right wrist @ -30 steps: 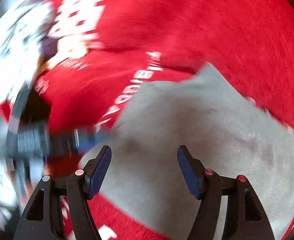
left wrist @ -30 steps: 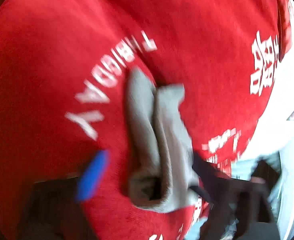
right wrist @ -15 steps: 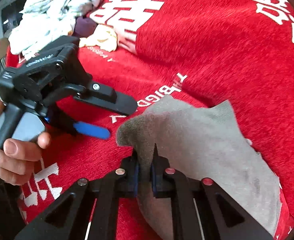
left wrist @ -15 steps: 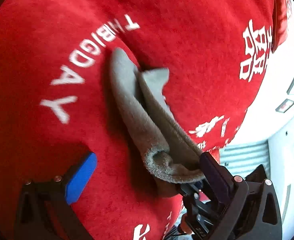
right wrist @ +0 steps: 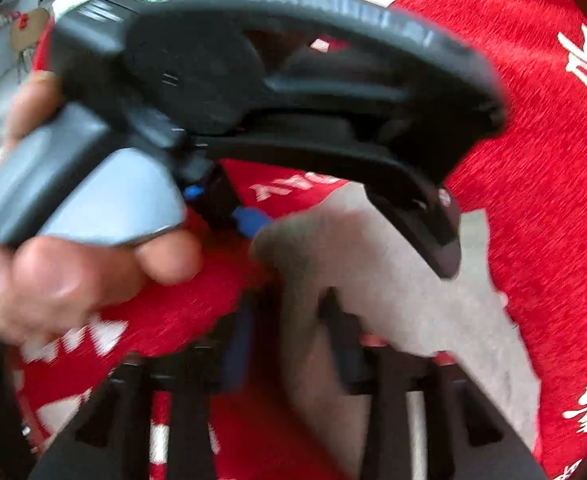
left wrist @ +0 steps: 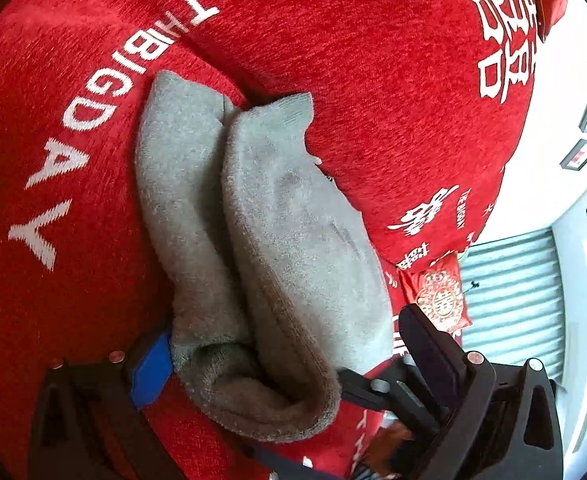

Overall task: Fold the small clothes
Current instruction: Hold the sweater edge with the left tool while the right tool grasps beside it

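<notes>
- The left hand-held gripper (left wrist: 277, 364) straddles the cuff end of the grey socks (left wrist: 261, 240), its wide jaws closing, pads not yet pressing.
- The right hand-held gripper (right wrist: 289, 344) is opening around a blurred fold of sock.
- The fuzzy, soft pair lies side by side on a red woven cloth (left wrist: 373, 60), apparently still unfolded.

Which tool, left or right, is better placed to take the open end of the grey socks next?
Left, probably. The left tool straddles the cuff of the socks, jaws closing. The right tool is at the same cuff, jaws opening, blurred.
</notes>
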### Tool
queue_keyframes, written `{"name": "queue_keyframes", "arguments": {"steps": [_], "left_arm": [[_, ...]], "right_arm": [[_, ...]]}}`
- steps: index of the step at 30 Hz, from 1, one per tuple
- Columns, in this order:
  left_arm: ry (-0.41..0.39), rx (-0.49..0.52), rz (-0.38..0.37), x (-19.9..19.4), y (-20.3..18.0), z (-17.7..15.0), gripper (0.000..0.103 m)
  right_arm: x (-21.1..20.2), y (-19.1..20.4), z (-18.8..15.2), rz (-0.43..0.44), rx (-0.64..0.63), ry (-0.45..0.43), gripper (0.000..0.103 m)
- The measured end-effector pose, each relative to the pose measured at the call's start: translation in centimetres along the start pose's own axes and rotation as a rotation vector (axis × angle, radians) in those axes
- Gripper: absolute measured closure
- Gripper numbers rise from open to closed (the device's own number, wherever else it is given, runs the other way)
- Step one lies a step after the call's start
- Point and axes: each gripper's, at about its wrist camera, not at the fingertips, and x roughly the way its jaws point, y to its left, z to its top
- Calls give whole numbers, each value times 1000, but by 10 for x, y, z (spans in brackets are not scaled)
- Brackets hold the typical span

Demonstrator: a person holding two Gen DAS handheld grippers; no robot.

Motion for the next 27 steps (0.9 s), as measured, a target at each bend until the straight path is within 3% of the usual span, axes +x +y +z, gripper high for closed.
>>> {"name": "queue_keyframes", "arguments": {"steps": [2,5,6,8,12,14,15,18,22,26,27], "left_arm": [[3,27,67,1,0,-1,24],[26,71,164,2,6,-1,73],[31,82,175,2,8,-2,74],[32,118,175,0,6,-3,78],[-17,109,163,-4,11,-10,79],[-61,98,154,-7,13,-16,79],[-72,92,146,-10,15,-19,79],[-89,81,149,-12,15,-21,80],[-84,82,155,-12,15,-23,80],[-84,74,146,-10,15,-25,80],[-84,74,145,-10,15,-25,80]], "right_arm": [[-20,-6,-9,54,17,-21,54],[-55,-36,-23,201,125,-48,49],[-63,-47,-25,208,159,-61,45],[-71,-79,-22,163,267,-82,26],[-43,-143,6,73,510,-42,23],[-9,-165,28,67,597,33,23],[18,-173,41,63,638,111,23],[80,-183,66,83,704,301,23],[117,-182,90,138,839,377,21],[146,-158,119,88,752,502,19],[151,-150,126,73,718,527,14]]}}
